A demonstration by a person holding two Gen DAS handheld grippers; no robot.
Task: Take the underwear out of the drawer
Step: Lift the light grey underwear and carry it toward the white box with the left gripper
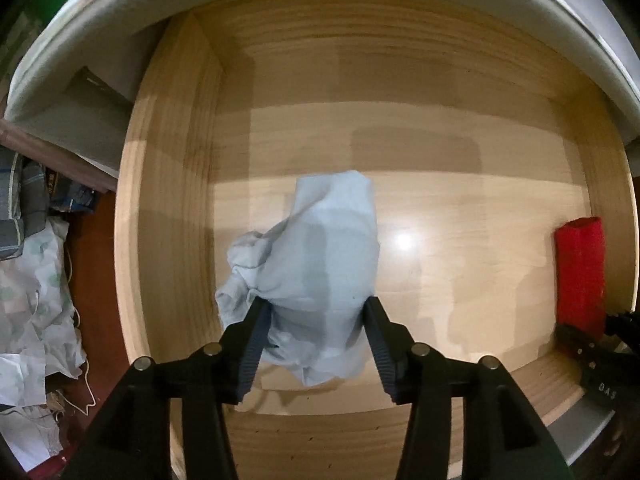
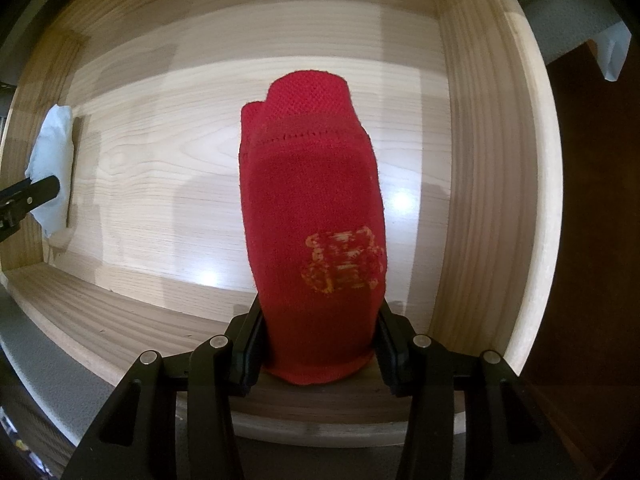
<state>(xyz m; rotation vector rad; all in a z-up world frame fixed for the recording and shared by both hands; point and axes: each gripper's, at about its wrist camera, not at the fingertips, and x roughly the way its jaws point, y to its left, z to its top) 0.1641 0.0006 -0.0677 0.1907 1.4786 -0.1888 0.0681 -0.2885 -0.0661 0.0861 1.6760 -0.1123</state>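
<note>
Inside an open wooden drawer (image 1: 168,200), two hand-held grippers point straight down at two pieces of clothing that lie well apart on its pale bottom board.

The left gripper (image 1: 316,300) stands over a crumpled pale blue garment (image 1: 332,240), toward the drawer's left side. Its fingers (image 1: 256,332) are set partly apart, one on each flank of the bundle. The cloth fills the gap between them and brushes both ribbed pads, but no clear squeeze shows. Most of the garment spreads out beyond the fingertips, and a smaller fold bulges past the left finger. A lower hem trails back between the fingers toward the camera.

The right gripper (image 2: 320,302) is closed at a narrow setting on a folded red knit garment (image 2: 312,184), near the drawer's right wall. Both pads press the sides of the garment's near end. The rest runs well beyond the fingertips, over the drawer's bottom board. A yellow woven emblem (image 2: 340,264) shows on the red fabric just above the right finger. A seam of small holes crosses the garment farther up.

In the left wrist view, a heap of patterned cloth (image 1: 36,280) lies on the red-brown floor (image 1: 96,248) outside the drawer's left wall.
</note>
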